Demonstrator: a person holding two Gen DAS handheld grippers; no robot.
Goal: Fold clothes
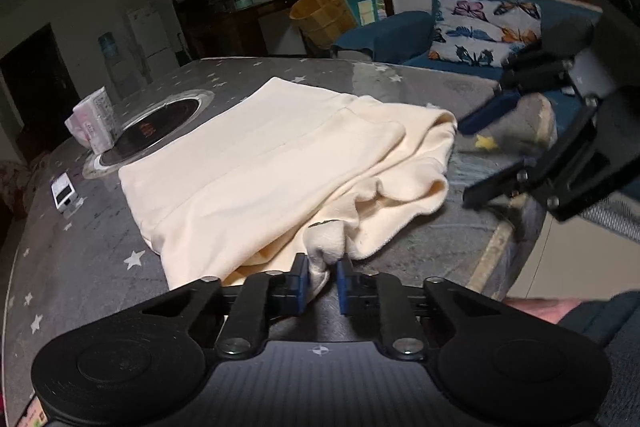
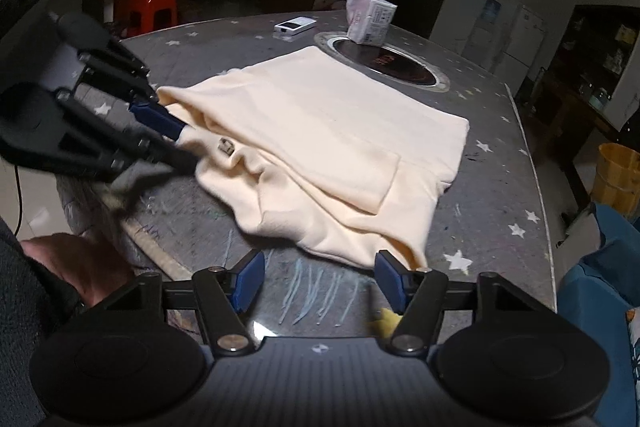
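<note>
A cream garment (image 1: 256, 163) lies partly folded on the grey star-patterned table (image 1: 80, 267). My left gripper (image 1: 323, 269) is shut on a bunched corner of the garment at its near edge. In the right wrist view that same gripper (image 2: 182, 143) pinches the garment (image 2: 320, 147) at its left end. My right gripper (image 2: 320, 281) stands open just short of the garment's near hem, with nothing between its blue pads (image 2: 250, 277). Seen from the left wrist view, the right gripper (image 1: 472, 163) hovers open to the right of the cloth.
A round inset burner (image 1: 152, 131) sits behind the garment, with a pack of tissues (image 1: 90, 123) beside it and a small white device (image 1: 62, 189) near the table's left edge. A blue sofa with a butterfly cushion (image 1: 484, 31) stands behind. A person carrying a wooden bucket (image 1: 324, 13) is in the background.
</note>
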